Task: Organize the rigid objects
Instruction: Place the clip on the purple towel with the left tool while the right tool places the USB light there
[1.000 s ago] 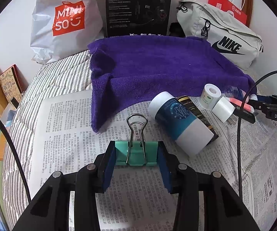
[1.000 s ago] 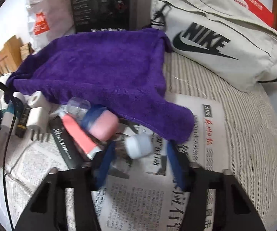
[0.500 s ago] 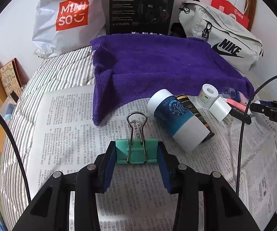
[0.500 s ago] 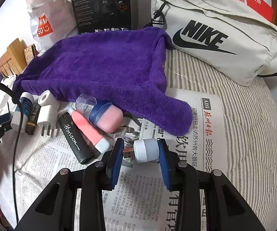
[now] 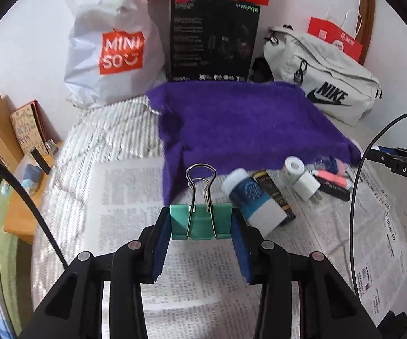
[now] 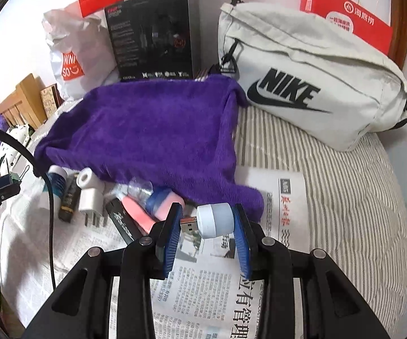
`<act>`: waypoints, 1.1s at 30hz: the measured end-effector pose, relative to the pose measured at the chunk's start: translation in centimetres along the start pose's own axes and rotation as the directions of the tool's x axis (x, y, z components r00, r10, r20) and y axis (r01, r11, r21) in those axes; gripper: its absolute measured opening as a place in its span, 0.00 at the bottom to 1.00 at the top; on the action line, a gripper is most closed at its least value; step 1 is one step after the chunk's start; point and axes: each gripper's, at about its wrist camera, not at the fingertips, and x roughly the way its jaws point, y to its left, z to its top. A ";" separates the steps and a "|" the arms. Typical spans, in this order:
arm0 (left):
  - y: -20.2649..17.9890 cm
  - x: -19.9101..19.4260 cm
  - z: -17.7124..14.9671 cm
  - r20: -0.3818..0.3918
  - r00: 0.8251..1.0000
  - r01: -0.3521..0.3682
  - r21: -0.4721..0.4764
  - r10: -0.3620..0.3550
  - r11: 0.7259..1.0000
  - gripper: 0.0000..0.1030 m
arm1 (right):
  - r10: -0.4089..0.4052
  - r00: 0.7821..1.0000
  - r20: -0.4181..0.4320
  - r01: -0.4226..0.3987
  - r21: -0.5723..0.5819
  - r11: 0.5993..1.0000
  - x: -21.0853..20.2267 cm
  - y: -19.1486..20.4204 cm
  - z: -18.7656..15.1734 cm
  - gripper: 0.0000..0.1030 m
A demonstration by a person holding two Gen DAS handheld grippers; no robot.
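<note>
The left tongs (image 5: 200, 223) are clamped on a teal metal binder clip (image 5: 200, 221), handles pointing up-frame; the right tongs (image 6: 207, 220) grip a small white USB plug-in light (image 6: 213, 220) crosswise, connector toward frame left. The purple towel (image 5: 245, 124) lies directly above both, in mid-frame.

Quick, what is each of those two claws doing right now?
Left gripper: closed on a teal metal binder clip.
Right gripper: closed on a small white USB plug-in light.
</note>
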 end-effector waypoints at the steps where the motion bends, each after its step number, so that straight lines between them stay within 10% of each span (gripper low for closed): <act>1: 0.2 -0.5 0.3 0.009 1.000 -0.001 -0.002 0.001 1.000 0.38 | -0.001 1.000 0.008 0.001 -0.003 1.000 -0.2 0.1 0.4 0.35; 12: 0.8 -1.2 6.0 0.074 0.997 0.008 -0.012 -0.007 1.000 0.38 | 0.010 0.999 0.046 -0.008 -0.038 0.999 -0.1 1.1 4.6 0.35; 33: 0.3 11.1 14.6 -0.039 0.997 0.071 -0.059 -0.073 0.996 0.38 | 0.039 0.999 0.014 -0.038 -0.033 0.999 8.8 1.9 13.0 0.35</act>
